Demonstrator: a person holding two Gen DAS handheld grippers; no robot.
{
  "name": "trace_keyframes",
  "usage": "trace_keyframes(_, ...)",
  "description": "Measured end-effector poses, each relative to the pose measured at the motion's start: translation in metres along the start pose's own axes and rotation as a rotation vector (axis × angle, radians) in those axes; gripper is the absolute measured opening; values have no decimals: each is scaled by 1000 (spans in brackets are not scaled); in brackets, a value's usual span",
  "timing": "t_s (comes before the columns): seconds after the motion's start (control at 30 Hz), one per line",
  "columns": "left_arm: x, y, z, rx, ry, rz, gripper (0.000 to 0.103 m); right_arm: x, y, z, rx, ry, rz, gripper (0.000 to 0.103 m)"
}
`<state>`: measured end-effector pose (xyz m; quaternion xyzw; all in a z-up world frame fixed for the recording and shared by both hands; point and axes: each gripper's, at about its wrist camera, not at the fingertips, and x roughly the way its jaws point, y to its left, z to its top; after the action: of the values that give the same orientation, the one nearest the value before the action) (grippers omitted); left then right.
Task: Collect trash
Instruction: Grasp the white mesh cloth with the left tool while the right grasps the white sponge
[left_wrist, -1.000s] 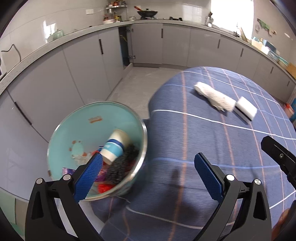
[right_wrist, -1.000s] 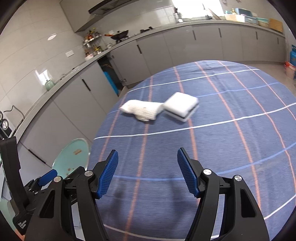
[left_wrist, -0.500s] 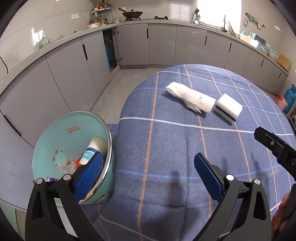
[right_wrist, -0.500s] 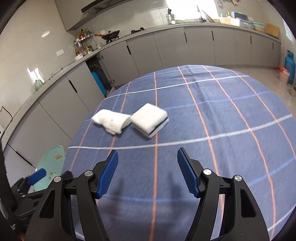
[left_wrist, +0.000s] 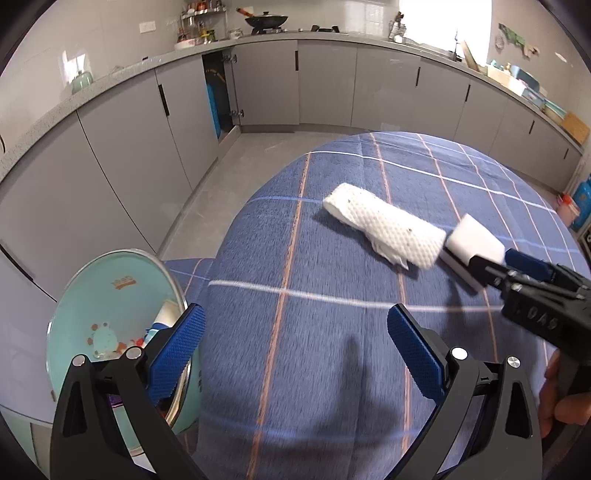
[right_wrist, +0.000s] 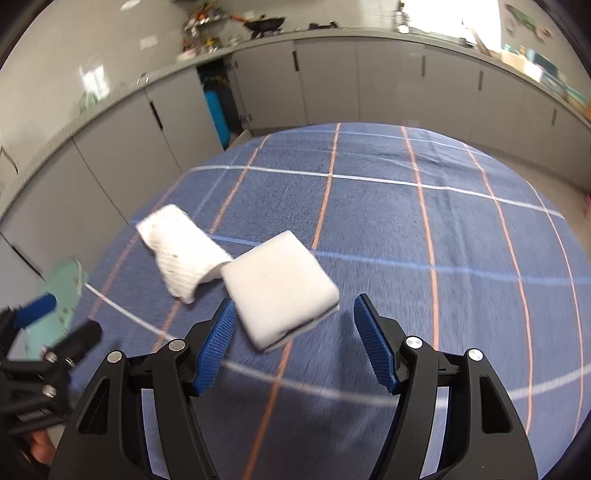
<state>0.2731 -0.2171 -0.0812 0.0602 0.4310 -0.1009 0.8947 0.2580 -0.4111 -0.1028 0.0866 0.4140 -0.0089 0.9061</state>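
A white sponge with a dark underside (right_wrist: 277, 291) lies on the blue checked tablecloth (right_wrist: 443, 229), touching a rolled white paper towel (right_wrist: 181, 251). My right gripper (right_wrist: 295, 343) is open, and the sponge's near corner sits just ahead of and between its blue pads without touching them. From the left wrist view, the right gripper (left_wrist: 498, 263) reaches the sponge (left_wrist: 472, 240) beside the paper towel (left_wrist: 384, 229). My left gripper (left_wrist: 295, 350) hangs open and empty over the cloth's near edge, with the teal trash bin (left_wrist: 110, 295) under its left finger.
The bin holds a paper cup and other scraps (left_wrist: 162, 321). Grey kitchen cabinets (left_wrist: 325, 81) curve round behind the table, with floor between them. A hand (left_wrist: 557, 398) holds the right gripper. The left gripper (right_wrist: 61, 323) shows at the lower left of the right wrist view.
The right gripper has come up to the sponge, which now lies at its fingertips. The left gripper has drifted from over the bin toward the table; the bin has slid to the left edge.
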Motion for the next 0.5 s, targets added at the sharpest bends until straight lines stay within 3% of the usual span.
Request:
trace_keyframes(0.13,10,-3,8,-14,8,13,97,12,-3,8,-23,38,67,68)
trace_keyframes(0.3,17,-5,19,-54,3,23,97,15,-7,14,-15,53,162,55)
trace_keyframes(0.43,20,-9,27,-62,-4,34,97,13,-3,15,-44,48,163,50)
trace_keyframes(0.5,21,-12,30,-66,-7,31,97,8,-11,15,-2,25,163,49)
